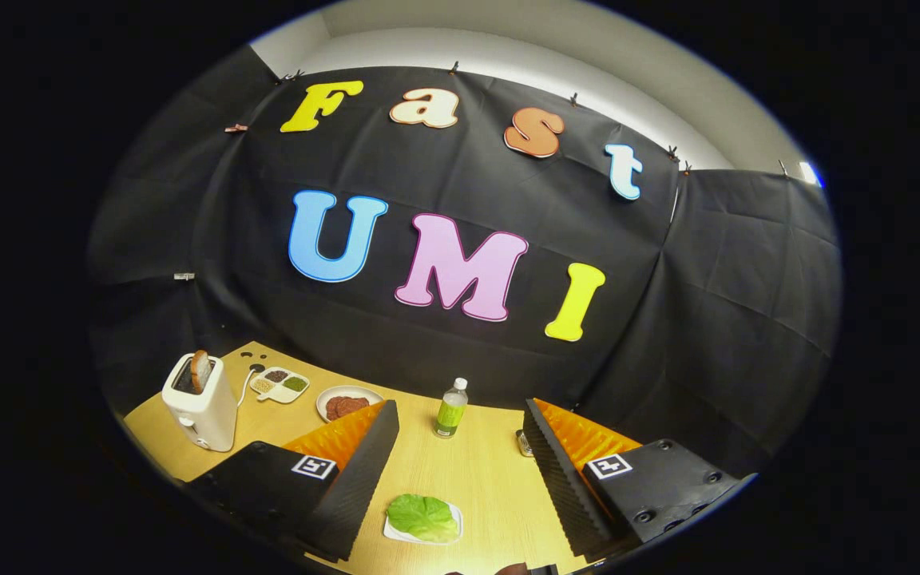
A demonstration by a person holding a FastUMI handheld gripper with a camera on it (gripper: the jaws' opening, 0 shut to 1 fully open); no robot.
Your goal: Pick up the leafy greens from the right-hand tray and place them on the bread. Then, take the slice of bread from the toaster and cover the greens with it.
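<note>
Leafy greens [423,516], crinkled and glossy, are laid on a small white tray [393,530] between the fingers. The gripper [460,471] is held wide open above the wooden table [476,471].

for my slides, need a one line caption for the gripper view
Open gripper above leafy greens on a small tray, toaster with bread slice beyond.

A black cloth wall [460,184], creased and hung by small clips along its top edge, closes the booth at the back and on both sides. Above the cloth I see a plain white room wall [524,60] with soft light on it. Below stands a light wooden counter [484,471] with fine grain, and its far edge meets the cloth.
</note>
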